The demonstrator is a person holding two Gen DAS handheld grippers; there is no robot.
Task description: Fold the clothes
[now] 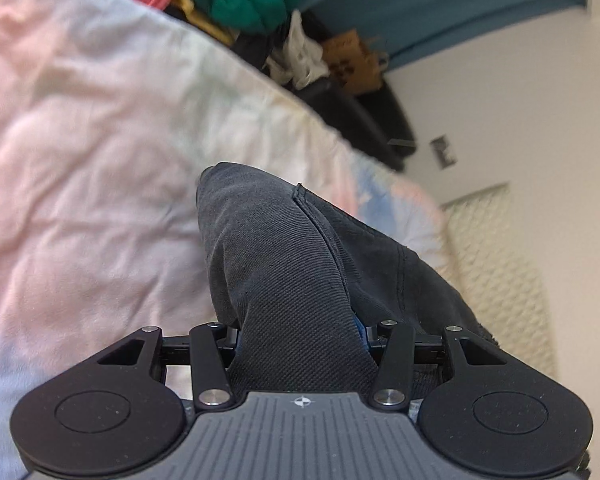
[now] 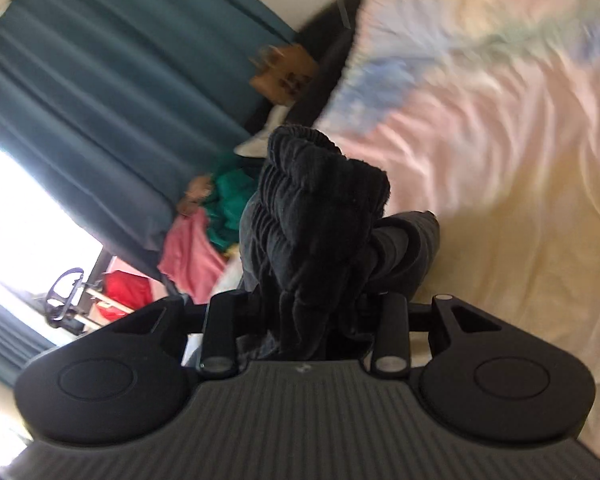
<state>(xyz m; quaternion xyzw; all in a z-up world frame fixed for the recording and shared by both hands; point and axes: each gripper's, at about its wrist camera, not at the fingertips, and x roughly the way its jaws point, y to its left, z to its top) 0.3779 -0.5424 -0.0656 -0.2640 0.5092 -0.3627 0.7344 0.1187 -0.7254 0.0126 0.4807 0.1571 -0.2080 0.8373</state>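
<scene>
Up close, my left gripper (image 1: pixel 300 332) had its jaws clamped on the dark grey garment (image 1: pixel 284 264), twill-woven, seamed. My right gripper (image 2: pixel 308 320) pinched its ribbed, bunched waistband (image 2: pixel 320 200). Beyond, it hung above the pastel bedsheet (image 1: pixel 80 160).

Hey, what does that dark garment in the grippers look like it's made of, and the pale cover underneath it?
The dark garment looks like washed charcoal cotton twill, matte: fine diagonal ribs and a stitched seam show. Its gathered end is darker and ribbed, likely an elastic waistband. The pale cover seems a thin, soft woven cotton in faded pastels, creased; blur leaves the weave unclear.
</scene>
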